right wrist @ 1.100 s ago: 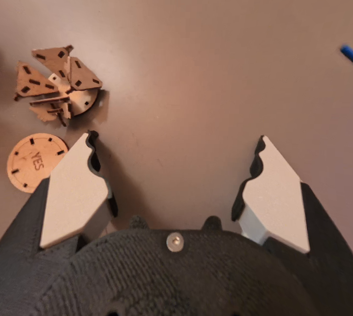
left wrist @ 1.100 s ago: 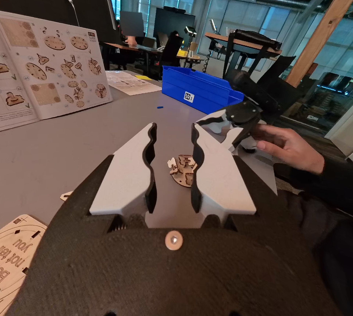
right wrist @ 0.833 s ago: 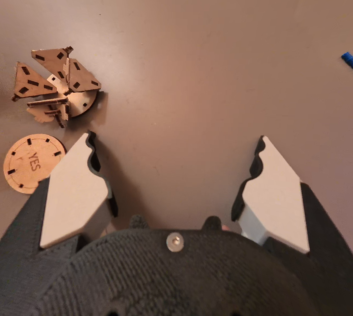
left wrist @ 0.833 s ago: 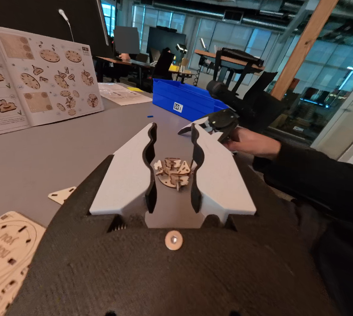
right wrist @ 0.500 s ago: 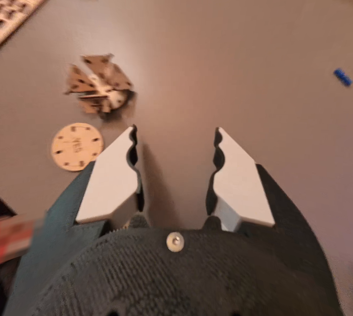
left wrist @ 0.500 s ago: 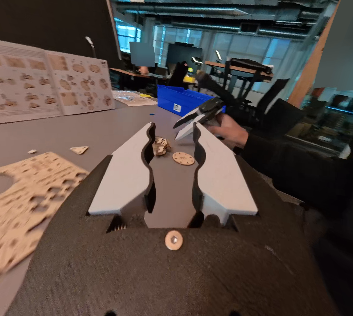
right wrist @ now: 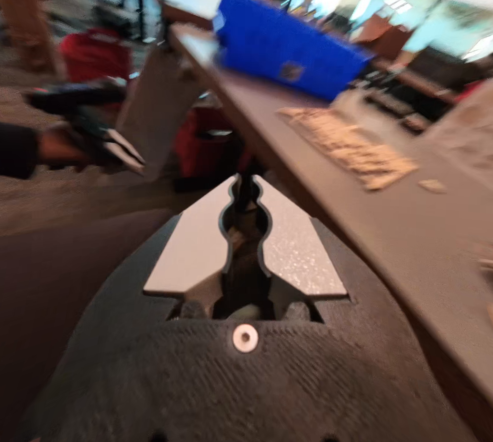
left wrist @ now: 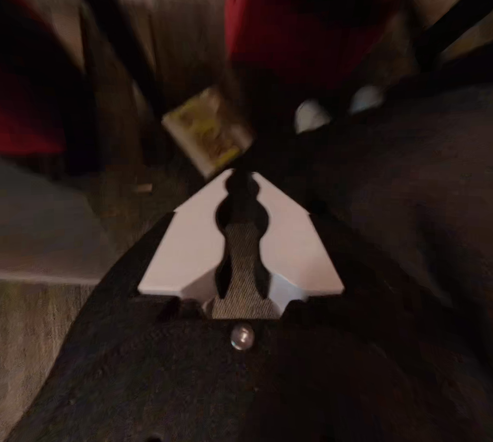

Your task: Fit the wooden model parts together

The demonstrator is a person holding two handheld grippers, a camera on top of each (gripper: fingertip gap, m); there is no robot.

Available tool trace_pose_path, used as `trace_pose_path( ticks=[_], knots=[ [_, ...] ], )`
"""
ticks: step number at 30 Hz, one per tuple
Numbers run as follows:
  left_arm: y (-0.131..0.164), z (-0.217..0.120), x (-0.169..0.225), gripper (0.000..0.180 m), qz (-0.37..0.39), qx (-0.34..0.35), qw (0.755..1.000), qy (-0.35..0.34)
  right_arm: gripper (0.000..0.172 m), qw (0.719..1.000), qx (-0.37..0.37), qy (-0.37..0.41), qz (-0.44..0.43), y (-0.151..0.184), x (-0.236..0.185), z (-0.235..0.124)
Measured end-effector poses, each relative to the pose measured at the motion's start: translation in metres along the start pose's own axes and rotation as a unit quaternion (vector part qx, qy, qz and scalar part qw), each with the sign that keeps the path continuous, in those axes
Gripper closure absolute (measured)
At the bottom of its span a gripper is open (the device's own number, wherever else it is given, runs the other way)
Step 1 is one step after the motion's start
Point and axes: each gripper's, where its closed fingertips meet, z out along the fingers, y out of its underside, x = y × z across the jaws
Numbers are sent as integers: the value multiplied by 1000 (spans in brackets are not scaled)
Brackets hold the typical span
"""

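Note:
Both views are smeared by fast motion. My left gripper (left wrist: 241,175) is off the table and points down at the carpeted floor, its fingertips almost touching. A yellow and white box (left wrist: 208,130) lies on the floor just beyond its tips. My right gripper (right wrist: 245,179) is also drawn shut and hangs below and beside the grey table's edge (right wrist: 306,178). The left gripper also shows in the right wrist view (right wrist: 128,156), held by a hand (right wrist: 53,148) at the far left with its fingers together.
A blue bin (right wrist: 288,55) stands on the table at the back. A pale wooden parts sheet (right wrist: 346,146) and a small loose piece (right wrist: 432,186) lie on the table. Red bags (right wrist: 96,55) and a table leg (right wrist: 160,108) stand on the floor. A red shape (left wrist: 266,15) fills the left view's top. The left gripper's tips are roughly 35 cm from the right gripper's.
Both grippers have closed and swung away from the tabletop and the wooden model. The left view has turned to the floor, and the right view now looks along the table's edge.

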Motion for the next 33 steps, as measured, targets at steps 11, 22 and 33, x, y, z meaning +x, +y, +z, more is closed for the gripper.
trace_pose_path(
  ticks=[11,22,33],
  knots=[
    [220,255,-188,135,-222,-58,946,-227,151,948,-273,-134,96,170,-116,57],
    [235,354,-290,135,-456,75,831,-310,146,822,-457,-260,219,239,-146,74],
    [252,385,-292,135,-326,-42,881,-340,158,807,-447,-271,274,238,-149,88]
  ],
)
